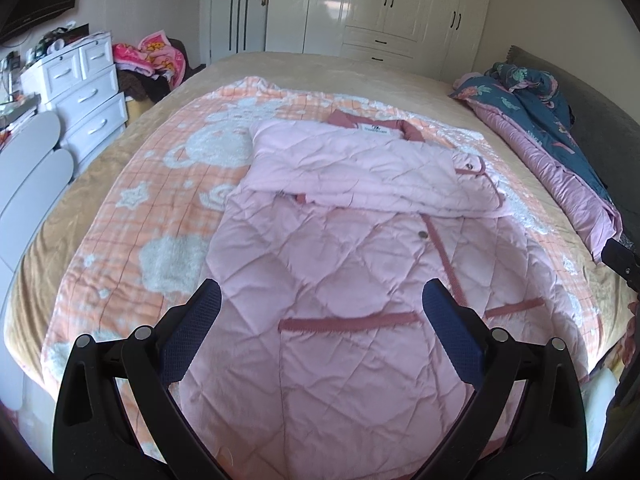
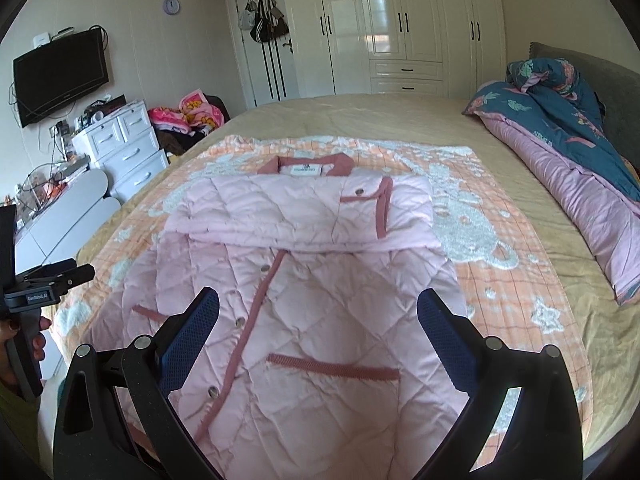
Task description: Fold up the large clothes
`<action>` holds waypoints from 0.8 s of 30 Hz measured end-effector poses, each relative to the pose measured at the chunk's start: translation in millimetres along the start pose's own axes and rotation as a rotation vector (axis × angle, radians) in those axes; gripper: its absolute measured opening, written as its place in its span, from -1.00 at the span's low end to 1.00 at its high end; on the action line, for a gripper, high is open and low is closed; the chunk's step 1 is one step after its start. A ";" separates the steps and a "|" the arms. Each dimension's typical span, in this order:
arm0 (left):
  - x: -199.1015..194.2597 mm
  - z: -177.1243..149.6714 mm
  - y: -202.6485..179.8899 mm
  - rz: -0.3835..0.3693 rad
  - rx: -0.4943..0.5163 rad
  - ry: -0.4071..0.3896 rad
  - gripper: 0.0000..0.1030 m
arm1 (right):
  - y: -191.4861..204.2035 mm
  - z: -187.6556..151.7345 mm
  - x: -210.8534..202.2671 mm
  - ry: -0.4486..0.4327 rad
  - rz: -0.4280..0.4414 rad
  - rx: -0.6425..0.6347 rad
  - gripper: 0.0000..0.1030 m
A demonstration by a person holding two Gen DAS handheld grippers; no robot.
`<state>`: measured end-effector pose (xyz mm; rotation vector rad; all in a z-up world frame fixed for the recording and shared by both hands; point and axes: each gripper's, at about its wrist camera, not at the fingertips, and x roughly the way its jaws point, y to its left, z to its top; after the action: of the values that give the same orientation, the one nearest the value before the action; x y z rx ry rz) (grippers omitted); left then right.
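The pink quilted coat (image 1: 340,264) lies flat on the bed (image 1: 304,68), sleeves folded across. Both the left gripper (image 1: 322,304) and right gripper (image 2: 318,308) hover above its lower half, jaws spread wide and empty.

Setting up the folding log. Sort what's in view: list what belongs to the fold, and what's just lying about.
For the fold:
pink quilted coat
left gripper
right gripper

Lying about:
orange checked blanket
blue floral quilt
pink cartoon blanket
white drawer chest
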<state>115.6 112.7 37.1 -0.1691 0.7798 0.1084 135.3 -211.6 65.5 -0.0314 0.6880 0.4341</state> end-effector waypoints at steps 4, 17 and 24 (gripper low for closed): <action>2.2 -13.6 5.5 0.016 -0.006 0.012 0.84 | -7.8 -15.4 5.6 0.032 -0.009 0.005 0.92; 12.3 -57.4 43.1 0.077 -0.059 0.089 0.84 | -30.8 -61.2 14.8 0.111 -0.045 0.034 0.92; 18.0 -75.5 65.6 0.107 -0.094 0.128 0.84 | -39.7 -74.3 16.3 0.135 -0.058 0.043 0.92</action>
<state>65.8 163.2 -35.7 -0.2251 0.9123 0.2371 117.1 -254.3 -6.8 -0.0401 0.8276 0.3637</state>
